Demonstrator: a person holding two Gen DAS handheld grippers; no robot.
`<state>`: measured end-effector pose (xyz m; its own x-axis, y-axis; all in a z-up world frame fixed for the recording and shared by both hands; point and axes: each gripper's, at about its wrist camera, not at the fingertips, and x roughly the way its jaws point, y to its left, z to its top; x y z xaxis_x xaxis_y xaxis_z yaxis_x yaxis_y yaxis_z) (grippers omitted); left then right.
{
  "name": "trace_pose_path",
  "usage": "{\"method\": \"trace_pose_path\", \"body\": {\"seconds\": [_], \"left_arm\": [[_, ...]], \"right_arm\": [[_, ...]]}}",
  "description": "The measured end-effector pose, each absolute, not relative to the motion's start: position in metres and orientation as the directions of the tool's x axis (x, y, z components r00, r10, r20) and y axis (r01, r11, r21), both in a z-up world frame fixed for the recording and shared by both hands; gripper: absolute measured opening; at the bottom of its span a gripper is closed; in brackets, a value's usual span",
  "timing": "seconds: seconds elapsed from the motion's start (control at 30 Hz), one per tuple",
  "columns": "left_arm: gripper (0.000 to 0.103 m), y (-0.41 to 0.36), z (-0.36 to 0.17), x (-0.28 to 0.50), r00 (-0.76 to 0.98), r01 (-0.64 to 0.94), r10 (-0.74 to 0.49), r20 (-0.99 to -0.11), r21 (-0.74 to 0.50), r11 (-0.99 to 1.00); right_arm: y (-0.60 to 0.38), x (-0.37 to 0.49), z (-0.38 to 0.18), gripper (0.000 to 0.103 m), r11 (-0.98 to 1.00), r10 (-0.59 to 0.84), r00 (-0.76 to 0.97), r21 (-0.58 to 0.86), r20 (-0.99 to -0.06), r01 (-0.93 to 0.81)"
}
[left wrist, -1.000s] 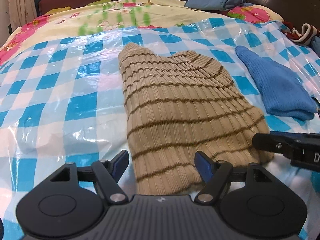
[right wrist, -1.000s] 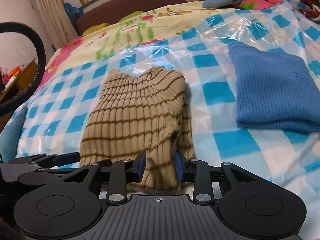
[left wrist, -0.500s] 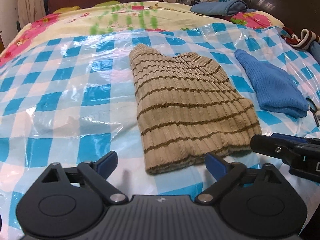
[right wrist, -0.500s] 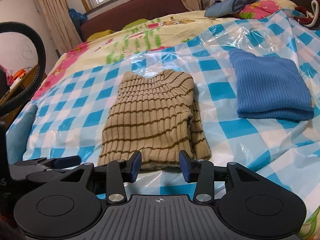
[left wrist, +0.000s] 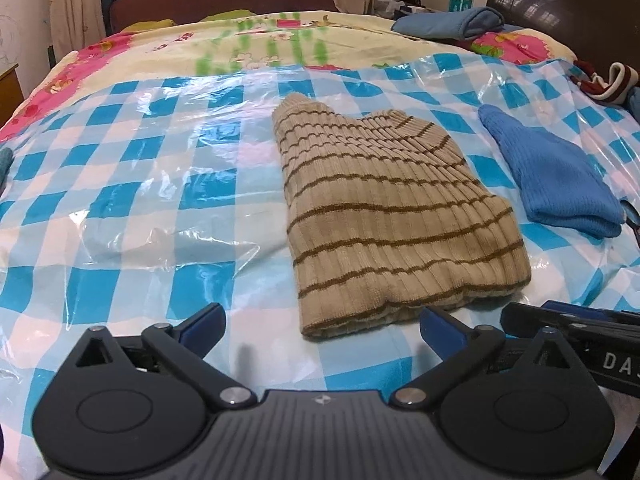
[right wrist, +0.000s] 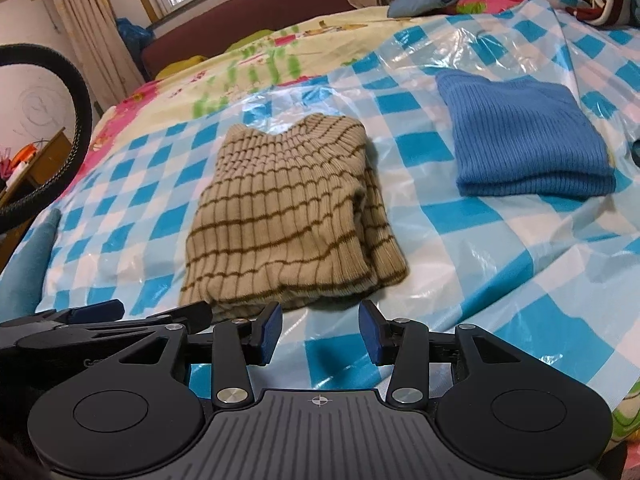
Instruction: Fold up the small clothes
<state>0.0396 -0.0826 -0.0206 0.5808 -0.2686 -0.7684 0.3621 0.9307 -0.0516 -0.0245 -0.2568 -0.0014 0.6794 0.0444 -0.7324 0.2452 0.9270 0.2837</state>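
"DAS" on right gripper [left wrist: 608,360]

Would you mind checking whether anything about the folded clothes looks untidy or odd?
The striped sweater is slightly uneven: a lower layer sticks out along its right edge instead of lining up. The blue sweater beside it looks neatly folded. Nothing else stands out.
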Motion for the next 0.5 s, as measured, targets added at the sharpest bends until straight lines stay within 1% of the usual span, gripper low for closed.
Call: {"method": "trace_pose_path", "body": {"seconds": [0.13,0.27,0.5], "left_arm": [[0.103,-0.085,-0.0235,0.0385,0.582,0.366,-0.251,-0.774,-0.027,0.93],[0.103,-0.0857,-0.0281,0.0394,0.559,0.362,-0.246,-0.792,-0.034,0.932],[0.103,-0.0841,-0.0266,0.0391,0.564,0.355,-0.246,-0.788,-0.037,0.934]], "right_arm": [[-0.2574,-0.0249,-0.0043,0.042,0.926,0.044,0.677,0.285,-0.735,0.249],[-0.2568,-0.0239,-0.0085,0.043,0.926,0.044,0.667,0.28,-0.744,0.252],[-0.2577,-0.0245,-0.0119,0.043,0.928,0.025,0.66,0.264,-0.751,0.265]]}}
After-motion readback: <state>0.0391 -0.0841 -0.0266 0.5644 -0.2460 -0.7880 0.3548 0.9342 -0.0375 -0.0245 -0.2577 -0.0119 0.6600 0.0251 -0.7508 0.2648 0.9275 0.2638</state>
